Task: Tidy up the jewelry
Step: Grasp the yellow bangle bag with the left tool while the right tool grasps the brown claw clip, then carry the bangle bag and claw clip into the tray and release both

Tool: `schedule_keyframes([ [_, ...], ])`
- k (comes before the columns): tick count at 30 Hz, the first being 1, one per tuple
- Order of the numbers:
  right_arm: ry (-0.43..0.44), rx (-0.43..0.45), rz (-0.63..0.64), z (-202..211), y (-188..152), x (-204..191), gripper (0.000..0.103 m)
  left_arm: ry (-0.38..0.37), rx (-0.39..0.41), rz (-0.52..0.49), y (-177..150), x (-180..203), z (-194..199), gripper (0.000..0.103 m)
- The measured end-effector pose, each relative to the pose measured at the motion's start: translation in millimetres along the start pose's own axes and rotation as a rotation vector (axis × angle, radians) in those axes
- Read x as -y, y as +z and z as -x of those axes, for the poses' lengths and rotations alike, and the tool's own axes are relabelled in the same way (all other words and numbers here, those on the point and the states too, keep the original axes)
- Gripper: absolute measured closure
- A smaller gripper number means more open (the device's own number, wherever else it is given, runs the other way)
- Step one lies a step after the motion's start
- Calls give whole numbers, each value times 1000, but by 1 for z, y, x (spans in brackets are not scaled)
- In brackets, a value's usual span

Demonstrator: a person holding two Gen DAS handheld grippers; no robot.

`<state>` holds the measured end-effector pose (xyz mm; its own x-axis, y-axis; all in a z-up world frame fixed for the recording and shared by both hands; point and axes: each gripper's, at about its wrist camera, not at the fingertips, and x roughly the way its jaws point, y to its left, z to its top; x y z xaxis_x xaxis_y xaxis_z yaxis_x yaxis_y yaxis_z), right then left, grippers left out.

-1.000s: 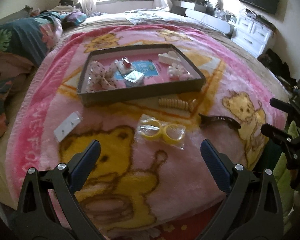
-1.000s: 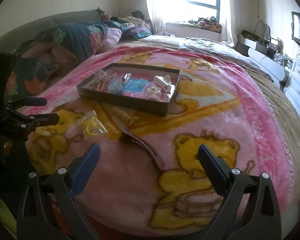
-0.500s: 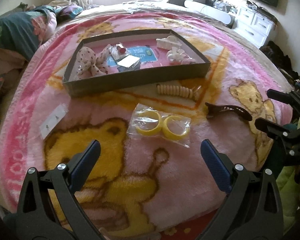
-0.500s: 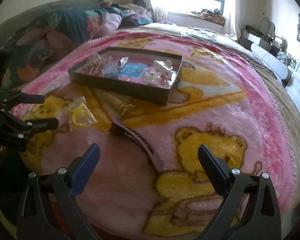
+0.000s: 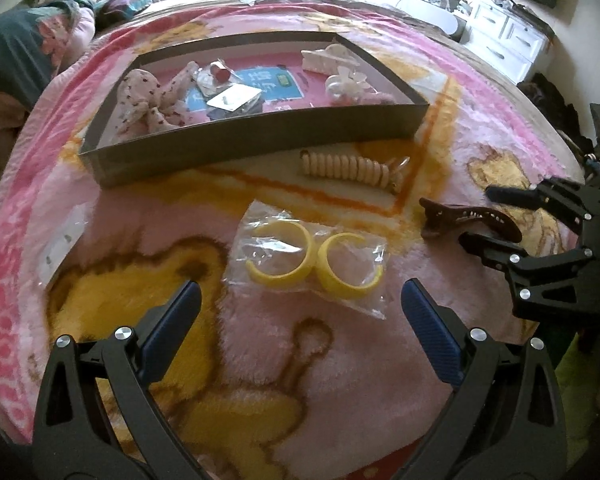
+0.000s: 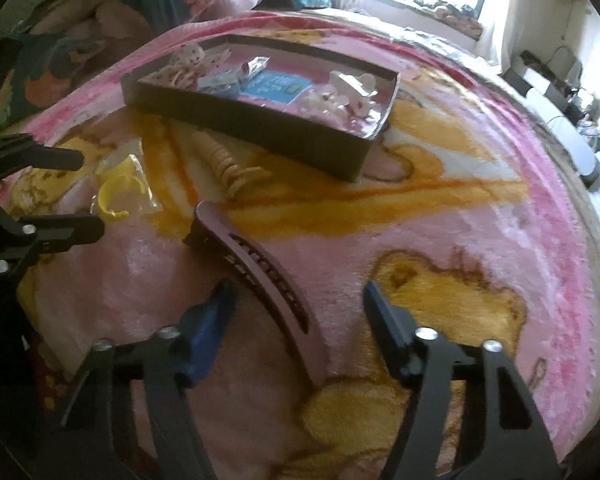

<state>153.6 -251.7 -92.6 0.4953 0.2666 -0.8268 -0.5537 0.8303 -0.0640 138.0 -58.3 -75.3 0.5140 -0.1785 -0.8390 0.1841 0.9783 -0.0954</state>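
Left gripper point(image 5: 300, 308): I have the fingers spread wide, holding nothing, hovering just in front of the bagged yellow bangles.
Right gripper point(image 6: 298, 304): I have the fingers spread, nothing pinched; the brown hair clip lies between them on the blanket, contact not clear.
Tray point(image 5: 260, 148): dark shallow box on the pink blanket point(image 5: 260, 360); my landmark.
Bagged yellow bangles point(image 5: 312, 264): two bangles in a clear bag, in front of the tray, apart from it.
Beaded bracelet point(image 5: 348, 166): cream beads, just in front of the tray's front wall, toward its right end.
Brown hair clip point(image 6: 260, 276): curved, toothed, front-right of the tray, well apart from it.
White card point(image 5: 62, 240): flat on the blanket, front-left of the tray.
Inside tray: polka-dot bow point(image 5: 148, 100) at the left, white flower clip point(image 5: 348, 82) at the right, small packets between.
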Motion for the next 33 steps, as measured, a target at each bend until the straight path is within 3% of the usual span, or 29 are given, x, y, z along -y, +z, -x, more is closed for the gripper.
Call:
schedule_keyframes([
  [7, 65, 32, -53, 9, -1, 6, 94, -1, -4, -15, 6, 5, -12, 9],
  [11, 74, 46, -80, 15, -5, 9, 94, 19, 5, -44, 7, 12, -17, 10],
  [13, 81, 58, -94, 18, -7, 11, 94, 29, 9, -58, 7, 14, -18, 21],
  [19, 116, 98, -126, 31, -8, 11, 94, 26, 21, -71, 7, 14, -14, 29],
  [33, 149, 142, -91, 53, 2, -12, 94, 1, 62, 5, 4, -13, 22, 31],
])
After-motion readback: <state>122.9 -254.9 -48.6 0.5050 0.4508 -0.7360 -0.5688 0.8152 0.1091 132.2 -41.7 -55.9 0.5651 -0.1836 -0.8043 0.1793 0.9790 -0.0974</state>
